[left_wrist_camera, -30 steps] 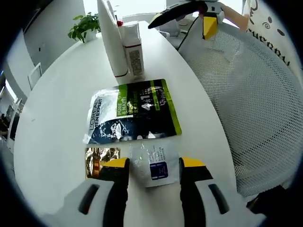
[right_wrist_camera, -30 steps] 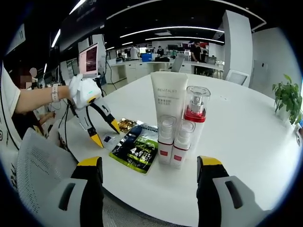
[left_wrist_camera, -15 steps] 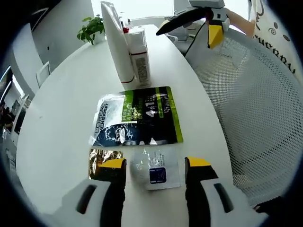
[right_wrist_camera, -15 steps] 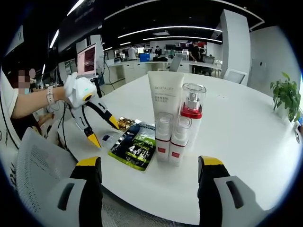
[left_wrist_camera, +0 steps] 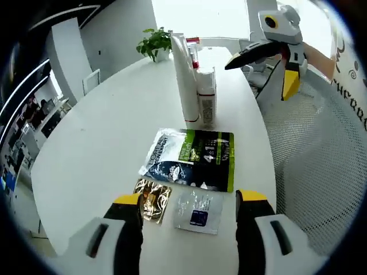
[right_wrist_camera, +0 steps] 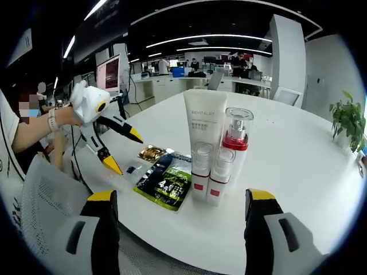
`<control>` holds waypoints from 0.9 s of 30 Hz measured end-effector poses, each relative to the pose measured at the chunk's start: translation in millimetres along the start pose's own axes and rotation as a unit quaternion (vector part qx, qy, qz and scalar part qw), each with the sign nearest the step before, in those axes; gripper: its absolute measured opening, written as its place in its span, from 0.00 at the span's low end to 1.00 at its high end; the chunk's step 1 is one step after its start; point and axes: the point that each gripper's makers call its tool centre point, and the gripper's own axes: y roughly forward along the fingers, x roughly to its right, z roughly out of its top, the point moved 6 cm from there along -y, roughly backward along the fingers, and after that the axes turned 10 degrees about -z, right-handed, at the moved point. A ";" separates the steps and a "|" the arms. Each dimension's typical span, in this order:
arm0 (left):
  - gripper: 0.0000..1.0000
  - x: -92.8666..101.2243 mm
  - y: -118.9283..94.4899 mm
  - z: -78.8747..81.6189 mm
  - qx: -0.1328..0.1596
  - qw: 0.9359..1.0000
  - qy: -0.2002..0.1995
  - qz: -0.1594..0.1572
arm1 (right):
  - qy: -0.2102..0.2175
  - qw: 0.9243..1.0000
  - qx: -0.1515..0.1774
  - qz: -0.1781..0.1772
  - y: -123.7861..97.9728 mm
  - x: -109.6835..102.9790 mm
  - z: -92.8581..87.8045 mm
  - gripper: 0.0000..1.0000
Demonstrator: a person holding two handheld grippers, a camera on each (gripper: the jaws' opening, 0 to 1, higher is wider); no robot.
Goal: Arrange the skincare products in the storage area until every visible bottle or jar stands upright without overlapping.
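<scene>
Left gripper (left_wrist_camera: 188,198): my fingers apart, empty, above two sachets (left_wrist_camera: 198,211).
Right gripper (right_wrist_camera: 179,196): fingers apart, empty.
Bottles (right_wrist_camera: 219,172): upright, clustered; rear ones partly hidden behind tube (right_wrist_camera: 205,132).

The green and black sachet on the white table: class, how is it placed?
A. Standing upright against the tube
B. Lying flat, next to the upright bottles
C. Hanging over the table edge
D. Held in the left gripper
B: the green and black sachet lies flat on the white table, just in front of the upright bottles, with no gripper holding it.
</scene>
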 end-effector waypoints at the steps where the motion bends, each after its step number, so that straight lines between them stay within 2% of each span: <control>1: 0.65 2.0 -3.6 0.4 0.006 1.000 -0.017 0.013 | 0.000 1.000 0.002 0.000 -0.5 -0.3 0.4 0.93; 3: 0.65 7.7 -9.3 3.8 0.026 0.999 -0.033 0.031 | 0.000 1.000 0.004 -0.001 -1.0 0.3 1.3 0.93; 5: 0.67 15.2 -16.2 5.1 0.034 0.997 -0.053 0.041 | 0.000 1.000 0.007 -0.002 -2.4 1.6 2.6 0.93; 8: 0.69 21.5 -22.5 6.6 0.043 0.996 -0.064 0.050 | -0.001 1.000 0.007 -0.003 -3.8 2.5 3.2 0.93; 10: 0.67 26.0 -25.3 8.3 0.058 0.994 -0.075 0.058 | -0.002 1.000 0.004 0.001 -4.5 2.5 2.7 0.94; 11: 0.68 31.9 -28.3 10.2 0.068 0.992 -0.092 0.063 | -0.003 1.000 0.003 0.003 -4.7 2.9 2.4 0.95; 13: 0.72 37.6 -32.4 13.1 0.079 0.989 -0.100 0.072 | -0.008 1.000 0.004 0.004 -6.1 3.0 2.7 0.96; 20: 0.73 48.7 -49.1 13.6 0.091 0.983 -0.125 0.100 | -0.018 1.000 0.008 0.005 -9.1 3.3 4.9 0.99; 24: 0.78 57.4 -58.1 16.7 0.109 0.977 -0.142 0.115 | -0.021 1.000 0.011 0.005 -11.5 4.8 7.5 0.99; 27: 0.79 65.6 -62.0 18.0 0.108 0.975 -0.149 0.126 | -0.027 1.000 0.009 0.004 -13.0 7.0 8.0 0.99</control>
